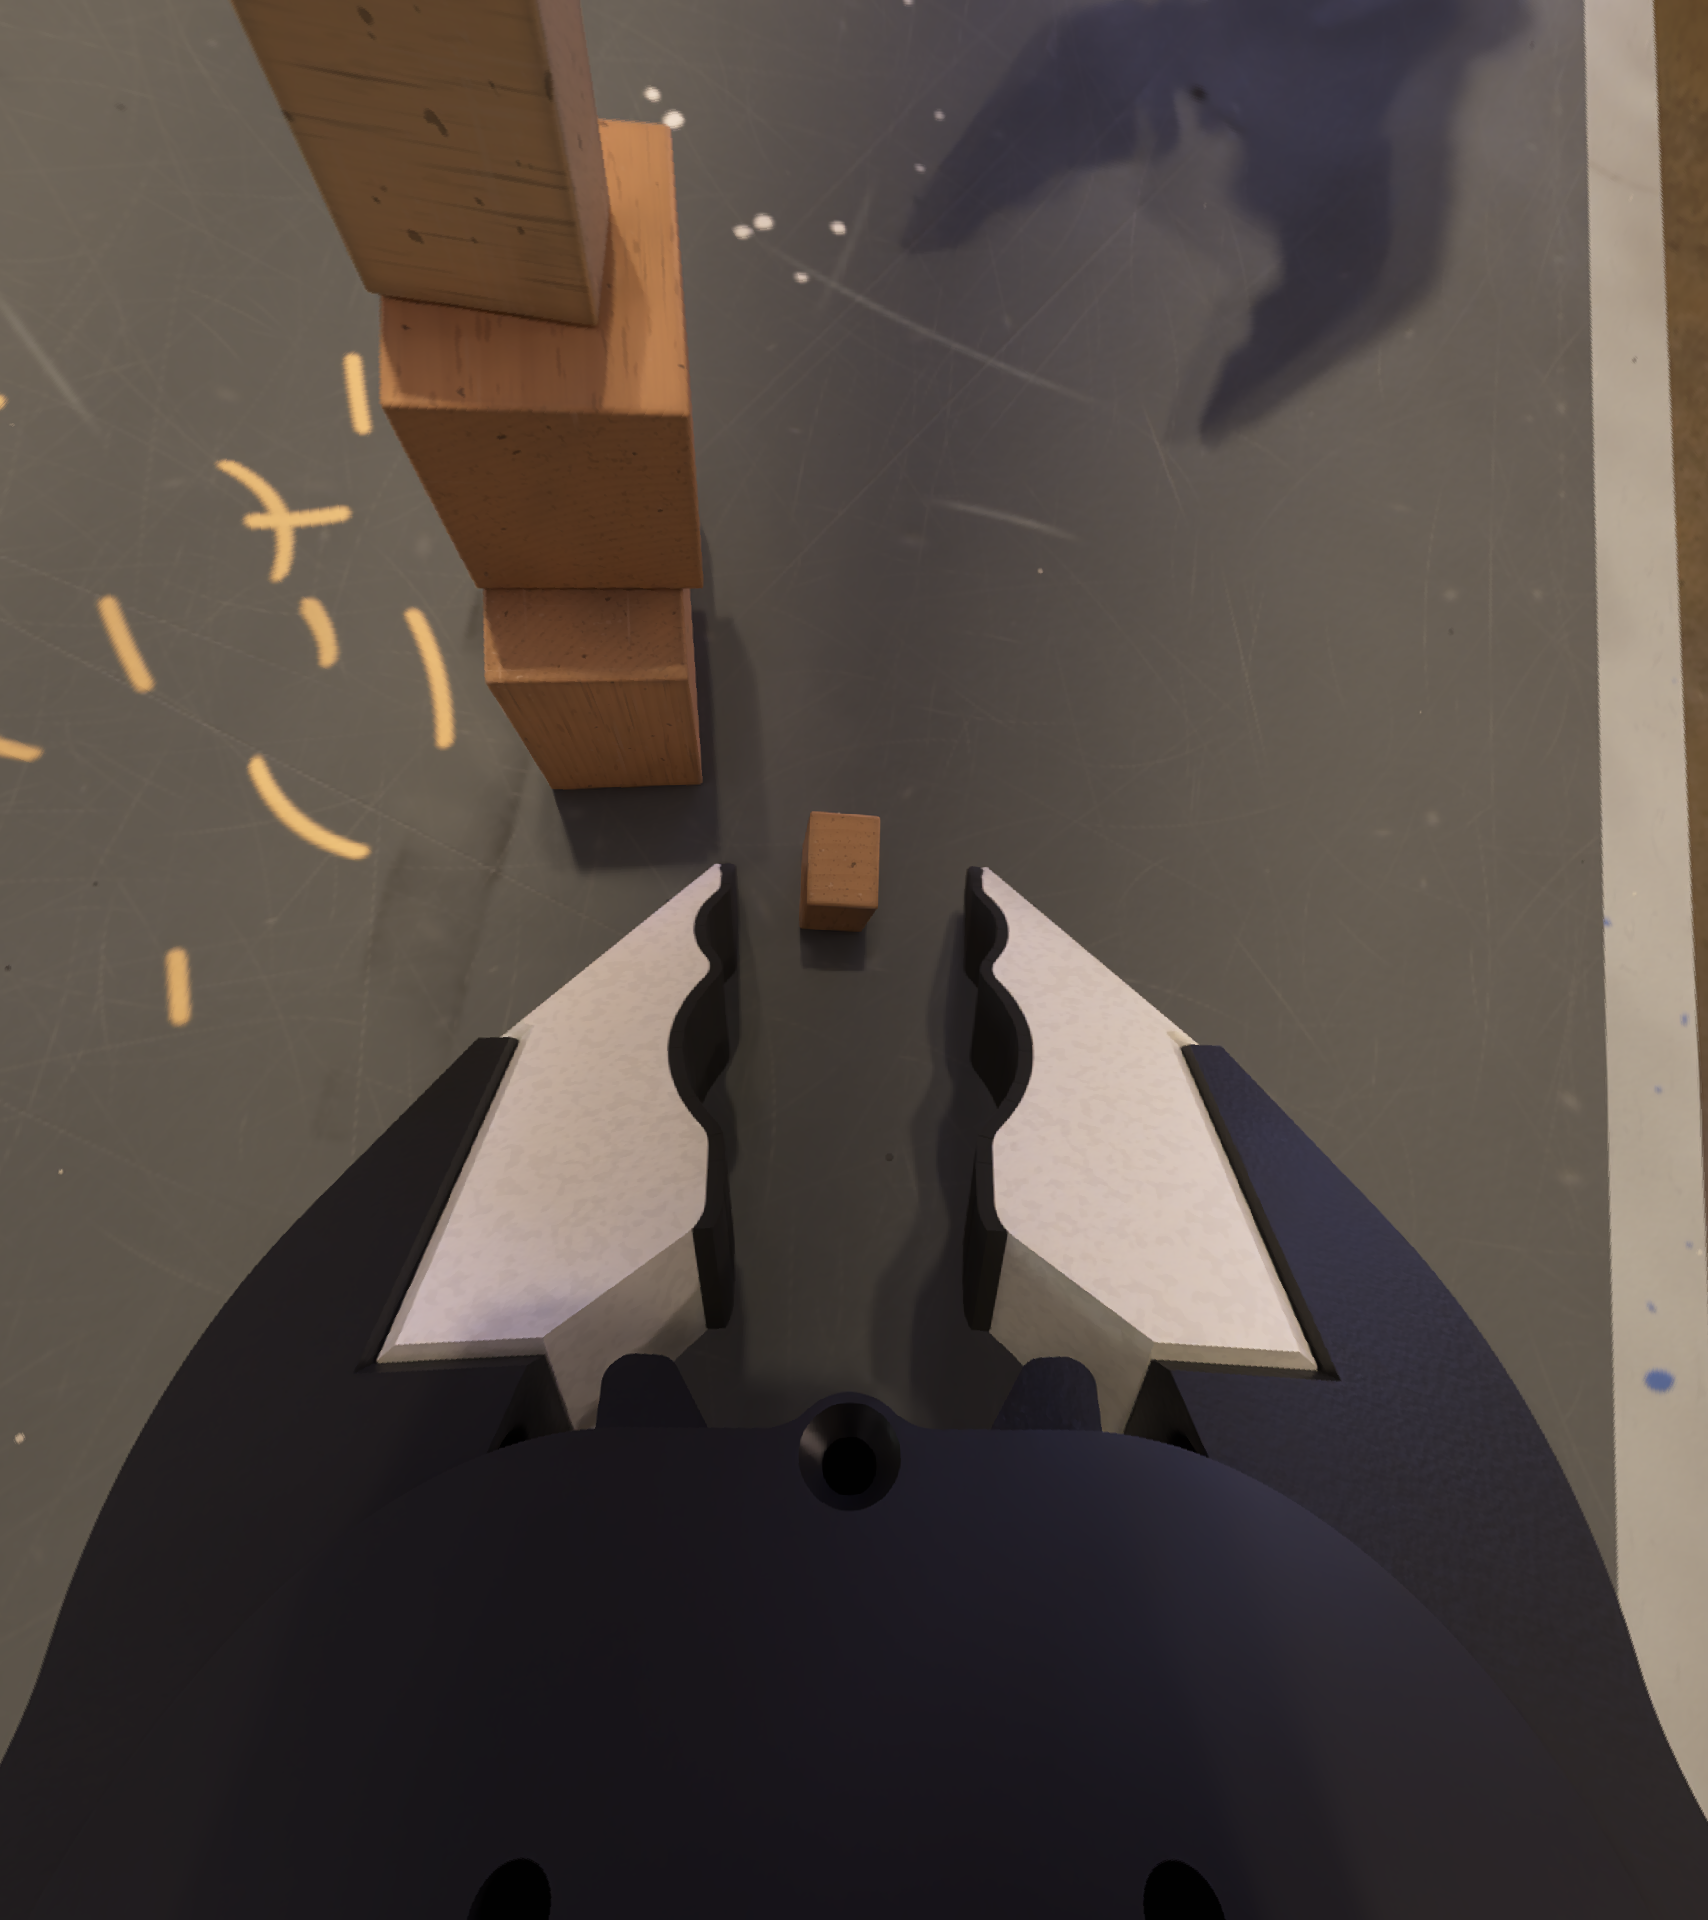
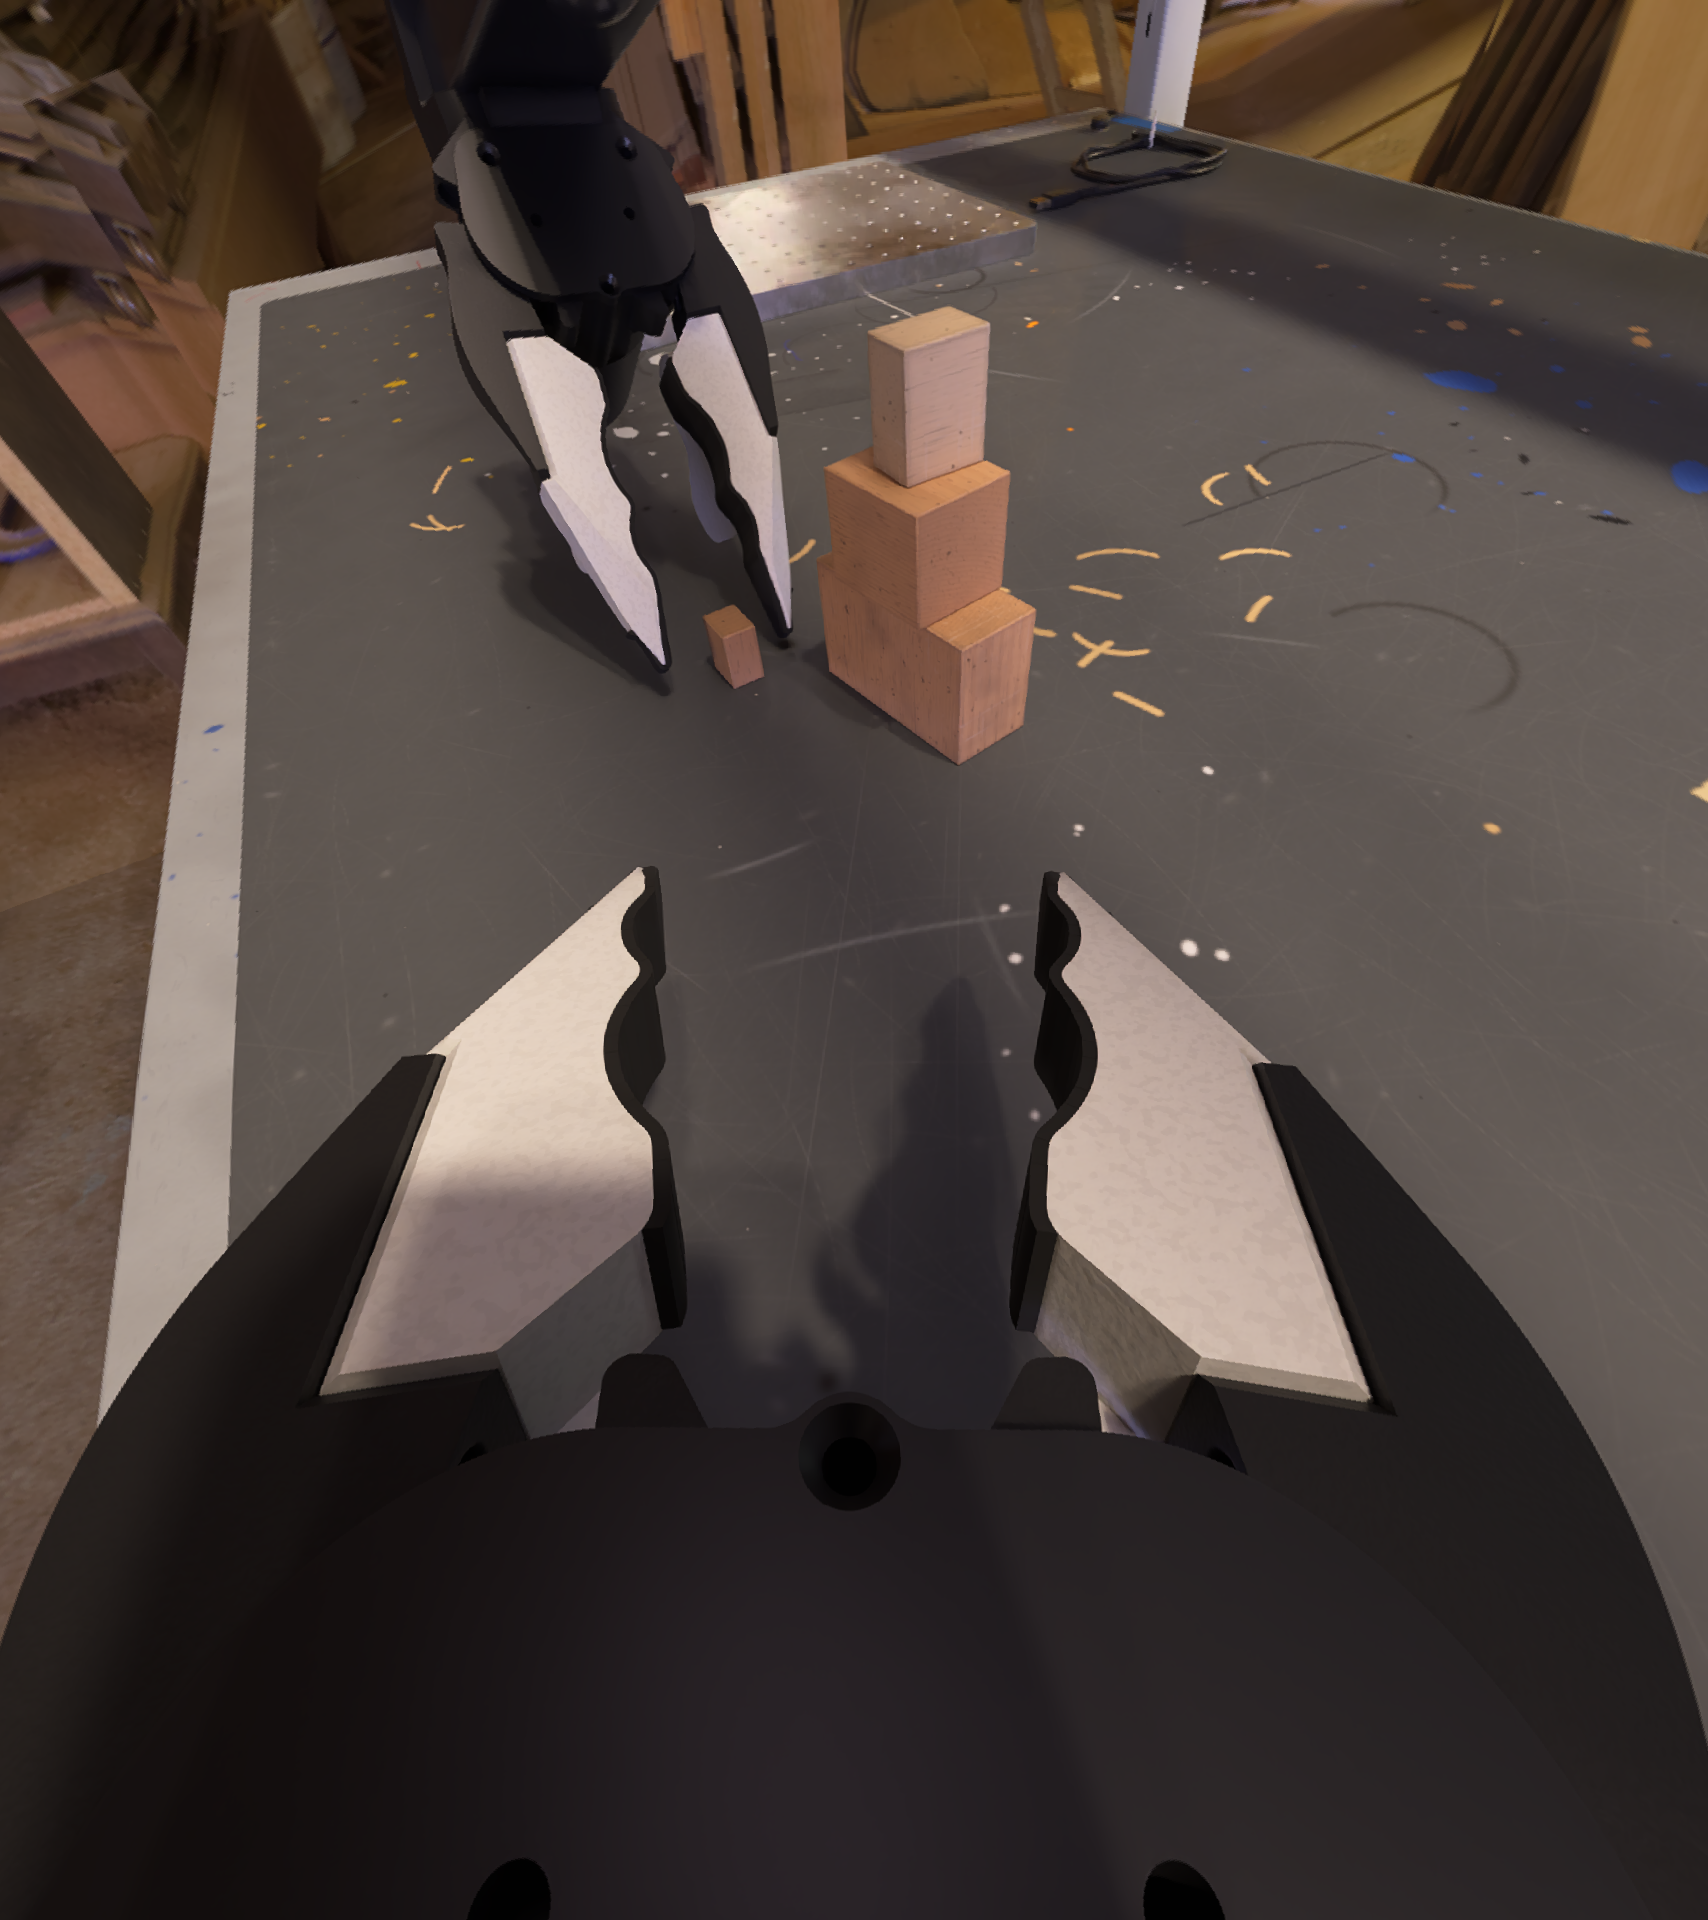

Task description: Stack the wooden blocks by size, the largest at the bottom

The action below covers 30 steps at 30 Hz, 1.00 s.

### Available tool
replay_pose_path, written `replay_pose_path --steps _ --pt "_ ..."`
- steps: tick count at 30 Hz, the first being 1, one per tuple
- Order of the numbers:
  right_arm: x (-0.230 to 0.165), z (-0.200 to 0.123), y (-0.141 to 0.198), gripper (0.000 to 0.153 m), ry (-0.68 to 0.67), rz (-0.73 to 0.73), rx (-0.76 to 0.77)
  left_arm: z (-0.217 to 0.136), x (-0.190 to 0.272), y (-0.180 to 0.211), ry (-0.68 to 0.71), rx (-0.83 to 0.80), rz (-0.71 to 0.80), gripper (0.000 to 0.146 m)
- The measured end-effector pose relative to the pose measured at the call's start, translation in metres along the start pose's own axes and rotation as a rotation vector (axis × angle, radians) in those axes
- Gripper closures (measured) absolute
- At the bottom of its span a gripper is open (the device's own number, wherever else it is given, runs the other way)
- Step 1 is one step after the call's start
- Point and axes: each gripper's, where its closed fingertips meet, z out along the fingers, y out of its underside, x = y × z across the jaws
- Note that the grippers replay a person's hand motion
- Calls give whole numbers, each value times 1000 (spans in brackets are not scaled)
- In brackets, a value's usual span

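Observation:
A stack of three wooden blocks stands on the dark table: the largest block (image 2: 933, 665) at the bottom, a medium block (image 2: 917, 535) on it, a paler smaller block (image 2: 930, 400) on top. The stack also shows in the left wrist view (image 1: 549, 457). The smallest block (image 1: 839, 871) (image 2: 734, 646) stands on the table beside the stack. My left gripper (image 1: 850, 883) (image 2: 725, 649) is open, pointing down, with its fingertips on either side of the smallest block and not closed on it. My right gripper (image 2: 848, 883) is open and empty, well back from the stack.
The table's pale edge (image 1: 1650, 935) (image 2: 206, 831) runs close to the left gripper. A perforated metal plate (image 2: 871, 229) and a black cable (image 2: 1141, 161) lie at the far end. Orange chalk marks (image 1: 278, 520) lie beside the stack.

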Motion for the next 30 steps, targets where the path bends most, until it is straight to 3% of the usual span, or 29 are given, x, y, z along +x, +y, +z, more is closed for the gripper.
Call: replay_pose_path --steps 8,12,19,24,30 --pt "6 -5 5 81 20 20 -1 5 -2 -1 -7 -15 27 133" --pt "4 -3 5 81 12 15 -4 -10 -7 -16 -62 30 24 133" --pt "2 -4 5 80 17 14 -1 -61 -12 -92 -116 215 41 133" --pt "-3 -10 12 80 24 31 -2 -57 -18 -119 -112 216 87 133" --pt "-4 -19 18 81 50 49 4 -42 -27 -122 -64 191 73 133"
